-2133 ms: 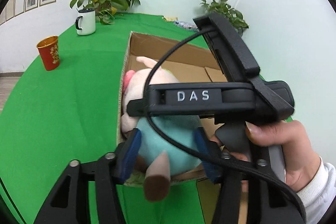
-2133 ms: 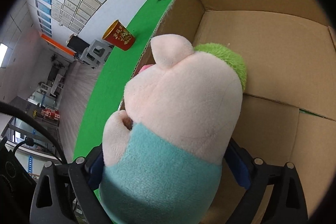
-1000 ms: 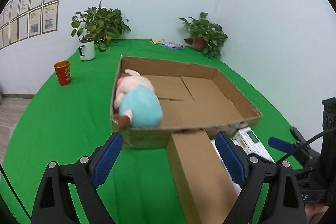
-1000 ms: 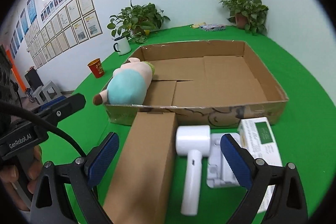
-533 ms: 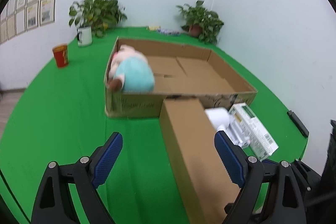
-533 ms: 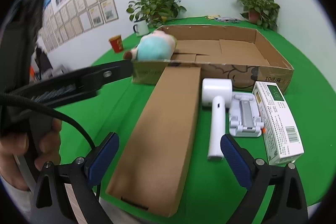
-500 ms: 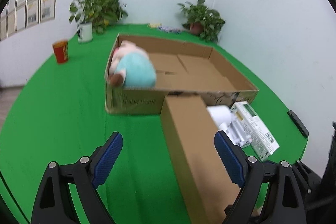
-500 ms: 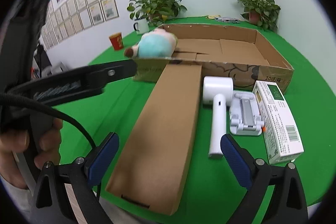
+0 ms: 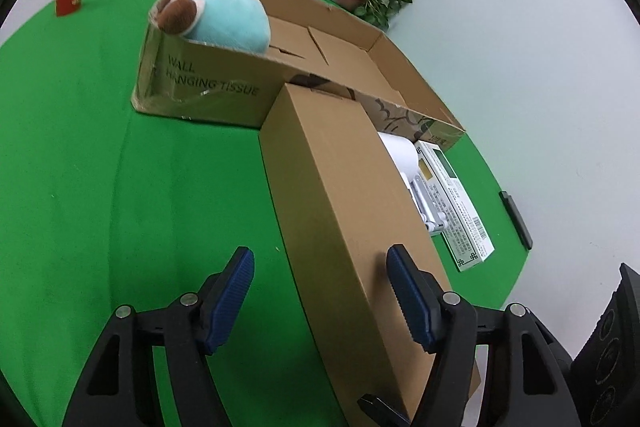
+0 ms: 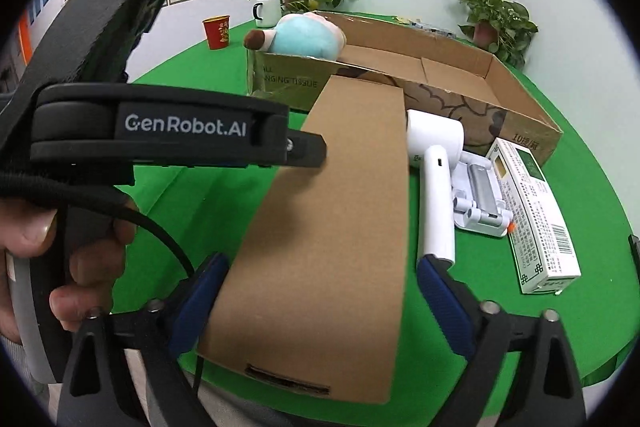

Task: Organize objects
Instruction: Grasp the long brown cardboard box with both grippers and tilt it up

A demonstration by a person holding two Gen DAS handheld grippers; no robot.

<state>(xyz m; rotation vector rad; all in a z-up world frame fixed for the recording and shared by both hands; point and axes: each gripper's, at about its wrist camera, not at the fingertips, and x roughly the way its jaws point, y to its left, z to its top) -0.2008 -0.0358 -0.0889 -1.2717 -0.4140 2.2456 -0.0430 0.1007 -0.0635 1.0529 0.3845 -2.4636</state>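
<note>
Green worktop (image 9: 80,155), round-edged, carrying all items; open cardboard tray (image 9: 208,89) printed "WALL HANGING TISSUE" at its far side, with a plush toy (image 9: 224,17) in teal and pink lying in the tray's left end, one brown foot over the rim; long closed cardboard box (image 10: 332,211) lying lengthwise from the tray's front wall toward the near worktop edge, its far end touching or just beside that wall. Left gripper (image 9: 320,291): jaws closing, one blue pad over the box's top face, the other over the green cloth left of it, neither pressing the box. Right gripper (image 10: 320,291): jaws closing, straddling the box's near end, the left pad at the box's side, the right pad just clear of it; contact on the left cannot be told. Right of the box: white hair dryer (image 10: 434,183), white folding stand (image 10: 478,203), green-and-white carton (image 10: 532,211), side by side. Far edge: red paper cup (image 10: 217,31), white mug (image 10: 267,11).
</note>
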